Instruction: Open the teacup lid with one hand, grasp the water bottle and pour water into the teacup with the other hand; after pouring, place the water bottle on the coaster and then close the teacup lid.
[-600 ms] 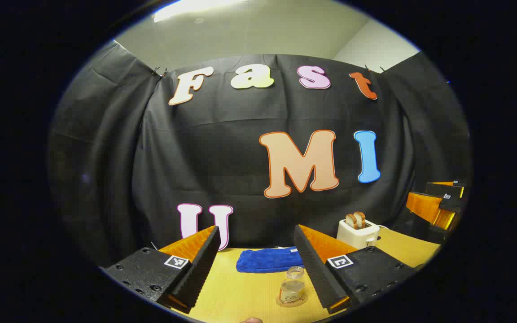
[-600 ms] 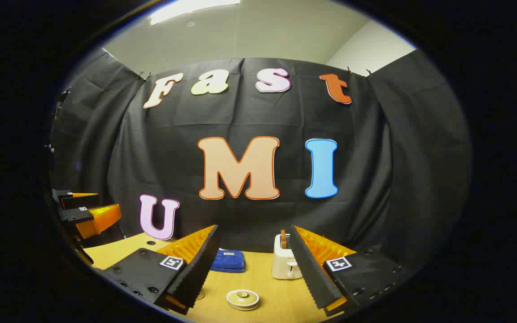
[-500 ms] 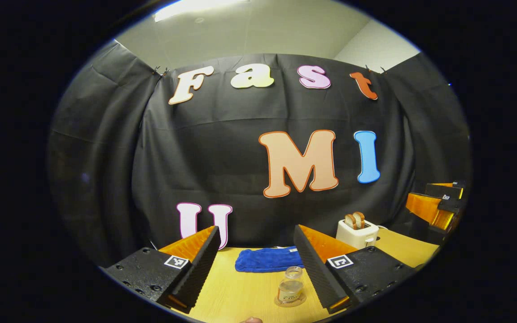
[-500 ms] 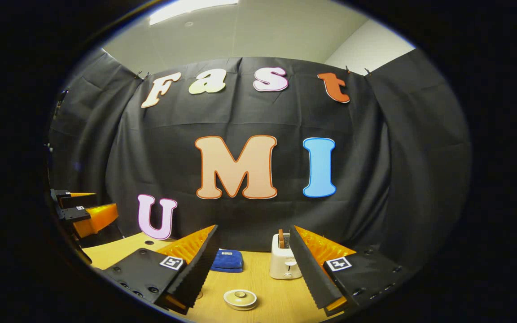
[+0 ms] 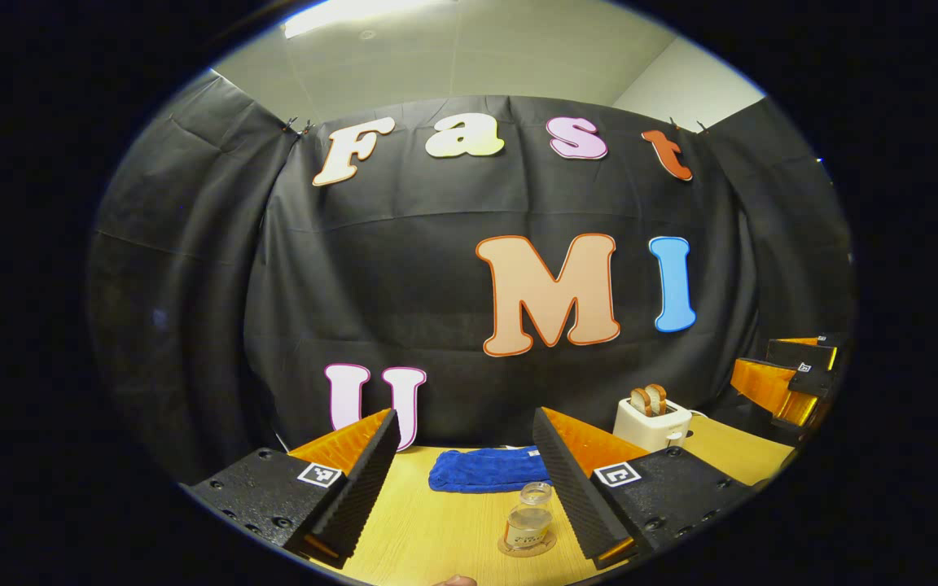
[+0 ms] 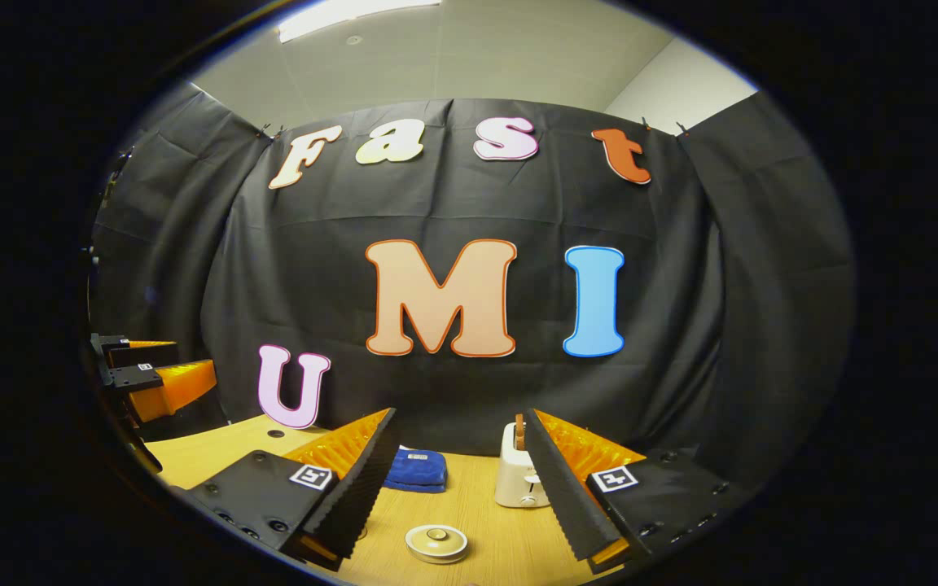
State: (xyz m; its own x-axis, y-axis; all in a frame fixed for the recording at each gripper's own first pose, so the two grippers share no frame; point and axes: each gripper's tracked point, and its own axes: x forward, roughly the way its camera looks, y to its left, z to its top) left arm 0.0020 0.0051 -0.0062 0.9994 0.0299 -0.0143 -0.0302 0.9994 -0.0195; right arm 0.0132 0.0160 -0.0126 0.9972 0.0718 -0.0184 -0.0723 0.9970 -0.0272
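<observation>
Left gripper (image 5: 465, 488): I see its jaws wide apart, holding nothing, raised over the wooden table (image 5: 420, 537). Water bottle (image 5: 528, 521): upright on its coaster (image 5: 528, 547), just inside my left gripper's right-hand finger. Right gripper (image 6: 461, 488): jaws wide apart, empty. Teacup (image 6: 436, 544): on the table between its fingers, lid (image 6: 436, 536) on. Beyond, I count a blue cloth (image 5: 485, 470) and a white toaster (image 6: 518, 480) holding bread
</observation>
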